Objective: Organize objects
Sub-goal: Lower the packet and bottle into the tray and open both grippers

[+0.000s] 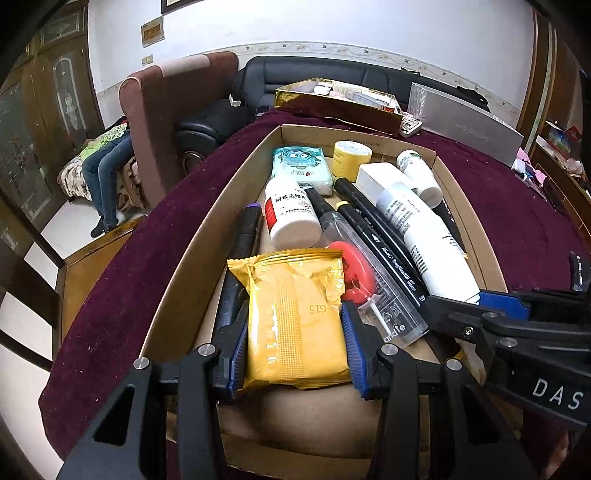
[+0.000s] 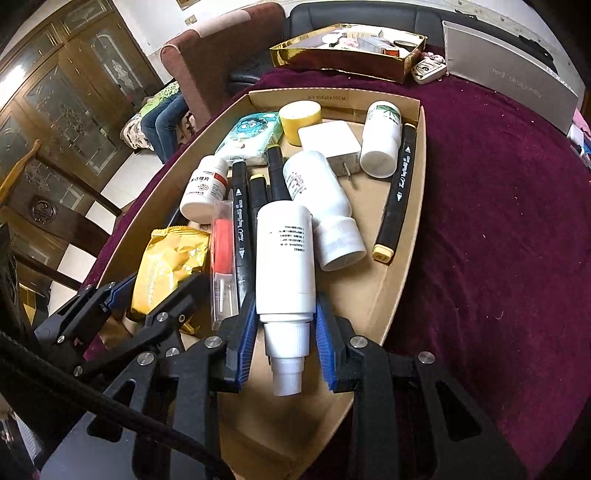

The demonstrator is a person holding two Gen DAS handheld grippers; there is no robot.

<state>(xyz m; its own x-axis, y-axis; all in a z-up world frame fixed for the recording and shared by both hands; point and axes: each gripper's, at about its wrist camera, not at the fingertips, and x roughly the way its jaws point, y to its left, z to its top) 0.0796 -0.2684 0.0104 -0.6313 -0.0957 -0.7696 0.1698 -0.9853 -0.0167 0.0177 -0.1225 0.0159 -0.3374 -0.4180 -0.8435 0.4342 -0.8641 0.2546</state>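
A round surface (image 1: 517, 221) fills most of both views. A dark red cloth (image 2: 498, 221) covers it, and small pale crumbs dot the cloth.

A flat brown box (image 1: 207, 236) sits in the middle of the surface. It is full of things: black pens, white bottles, a yellow roll of tape (image 1: 351, 157), a pack of tissues (image 1: 301, 168) with a cartoon face, and a red ring in a clear pack (image 1: 365, 280).

The left claw (image 1: 293, 332) is clamped on a yellow snack pack (image 1: 295, 317). Its blue pads press the pack from both sides. The pack sits over the near left part of the box, on top of a black pen.

The right claw (image 2: 286, 332) is clamped on a white spray bottle (image 2: 284, 266). It grips the bottle near the neck, and the cap points back at the camera. The bottle lies over the pens in the middle of the box.

At the far edge of the surface sits a gold box (image 2: 347, 55) with small things in it. A long grey box (image 2: 509, 74) stands on its side next to it.

Past the surface stand a black sofa (image 1: 295, 77) and a dark red chair (image 1: 177, 110). A person in blue jeans (image 1: 107, 177) sits at the left, partly hidden by the chair. A tall wood cabinet (image 2: 62, 92) with glass doors lines the left wall. The back wall (image 1: 332, 22) is white, and the floor (image 1: 70, 229) is pale.
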